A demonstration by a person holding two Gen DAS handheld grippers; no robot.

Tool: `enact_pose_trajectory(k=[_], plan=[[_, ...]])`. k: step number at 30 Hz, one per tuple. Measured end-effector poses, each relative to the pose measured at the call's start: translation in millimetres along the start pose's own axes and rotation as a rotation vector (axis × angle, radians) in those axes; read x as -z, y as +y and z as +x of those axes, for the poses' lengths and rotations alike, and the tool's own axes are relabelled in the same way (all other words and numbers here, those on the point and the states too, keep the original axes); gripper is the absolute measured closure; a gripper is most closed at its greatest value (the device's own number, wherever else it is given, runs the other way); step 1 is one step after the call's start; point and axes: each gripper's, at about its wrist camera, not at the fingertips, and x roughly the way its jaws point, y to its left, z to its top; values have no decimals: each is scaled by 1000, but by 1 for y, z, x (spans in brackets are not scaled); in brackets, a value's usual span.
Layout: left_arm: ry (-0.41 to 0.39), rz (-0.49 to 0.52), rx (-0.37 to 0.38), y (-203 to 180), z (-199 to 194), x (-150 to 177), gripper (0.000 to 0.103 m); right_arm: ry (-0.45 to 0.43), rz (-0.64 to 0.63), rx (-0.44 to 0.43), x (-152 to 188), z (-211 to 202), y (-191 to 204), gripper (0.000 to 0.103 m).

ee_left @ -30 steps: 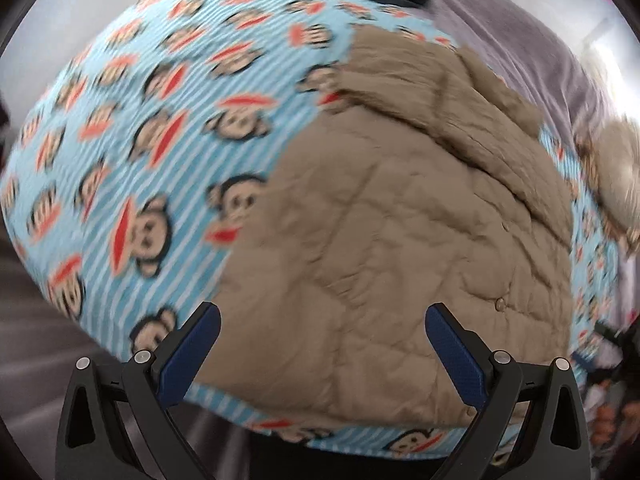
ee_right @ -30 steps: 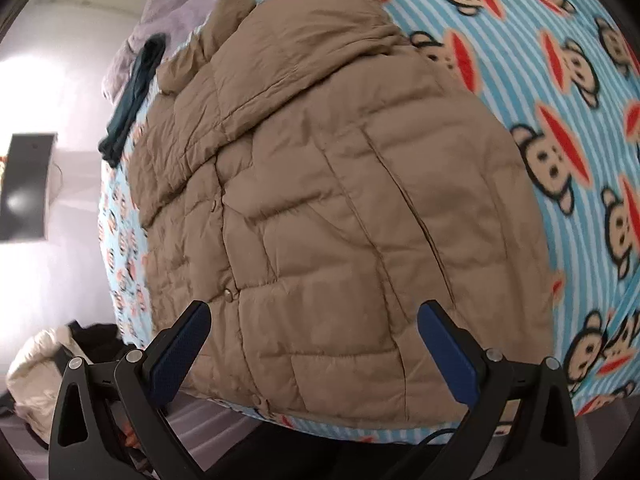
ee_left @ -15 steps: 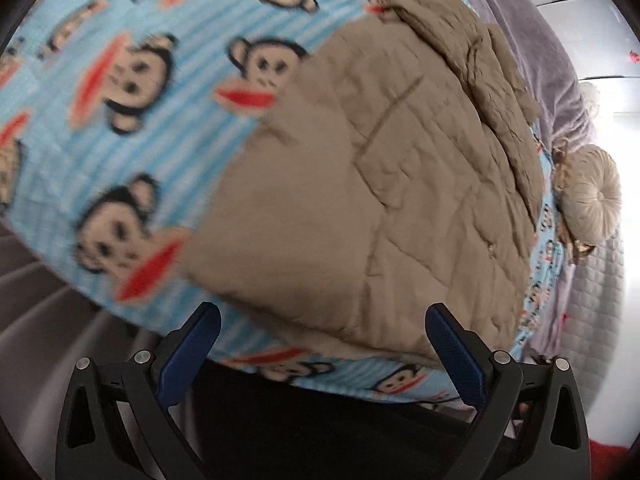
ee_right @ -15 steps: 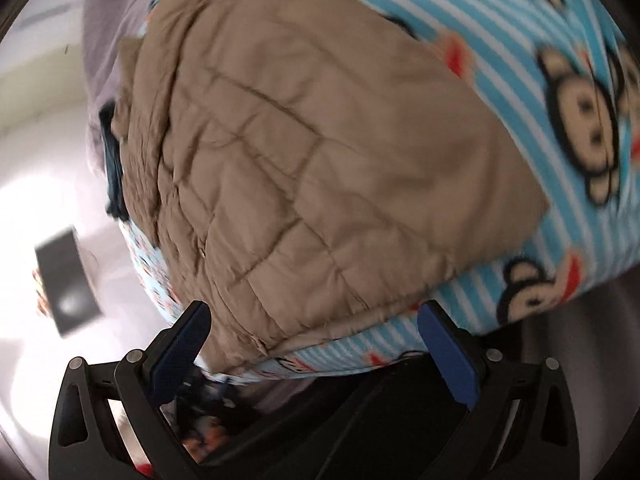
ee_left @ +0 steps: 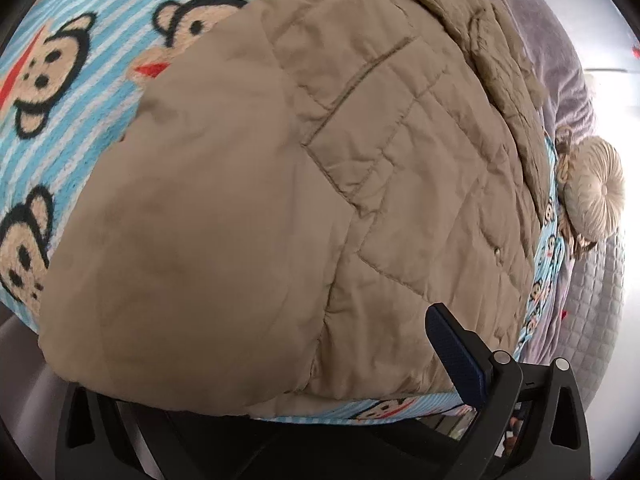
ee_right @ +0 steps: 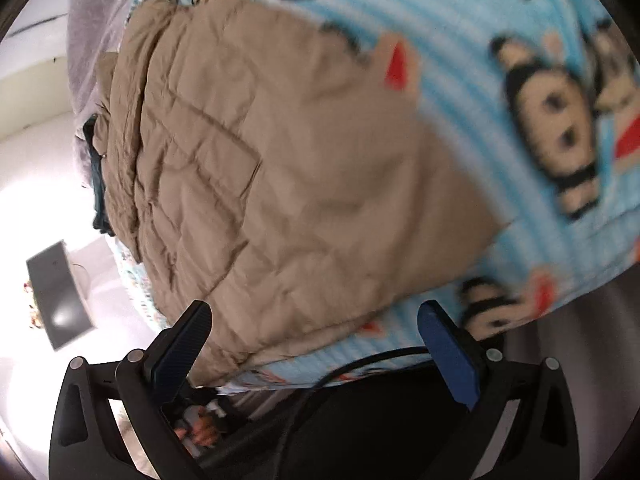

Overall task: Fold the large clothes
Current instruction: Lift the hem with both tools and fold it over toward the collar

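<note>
The jacket (ee_left: 280,208), tan and quilted, lies flat on the blanket (ee_left: 60,80), a blue-striped fleece printed with monkey faces. Its stitched panels are creased; a small snap shows near its right side in the left wrist view, and rumpled, bunched fabric runs along its far edge. In that view the near-left corner of the jacket bulges over the left gripper (ee_left: 256,368), hiding the left finger; only the right finger, with its blue pad (ee_left: 456,360), shows, so I cannot tell whether the jaws are apart or pinched on cloth. To the jacket's left the blanket is bare; to its right a narrow strip of blanket, then a round tufted cushion (ee_left: 596,188) on a grey quilt (ee_left: 592,300). In the right wrist view the jacket (ee_right: 280,168) fills the centre, its hem reaching close to the blanket's (ee_right: 520,20) near edge. The right gripper (ee_right: 314,340) stands with both fingers wide apart, the hem lying between them, nothing clamped. A dark garment (ee_right: 98,184) lies beside the jacket's far-left edge. Bare blanket spreads to the right; this view is blurred.
</note>
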Motion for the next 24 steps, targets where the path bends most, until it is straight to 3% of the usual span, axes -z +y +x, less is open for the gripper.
enact_pose_trajectory(k=[4, 7, 8, 10, 11, 12, 13, 14, 15, 24], plan=[[6, 7, -28, -2, 4, -3, 1, -31, 9, 45, -18, -6, -12, 0], [2, 9, -35, -4, 5, -3, 1, -6, 56, -66, -25, 12, -16, 0], [-6, 7, -28, -5, 4, -3, 6, 5, 69, -101, -26, 18, -16, 1], [-18, 9, -19, -5, -1, -2, 34, 16, 90, -137, -24, 29, -11, 4], [-15, 12, 0, -5, -2, -3, 66, 23, 92, -153, -22, 33, -7, 14], [-9, 8, 20, -5, -3, -4, 87, 41, 86, -167, -19, 38, -3, 37], [-9, -2, 45, -5, -5, -5, 87, 55, 79, -161, -17, 39, -1, 52], [-27, -6, 64, -7, -12, -6, 88, 70, 70, -142, -16, 41, 3, 84], [-43, 2, 77, -11, -17, -7, 88, 75, 61, -135, -16, 41, 7, 89], [-253, 92, 179, -79, -96, -39, 88, 0, -193, -241, -34, -12, 92, 93]])
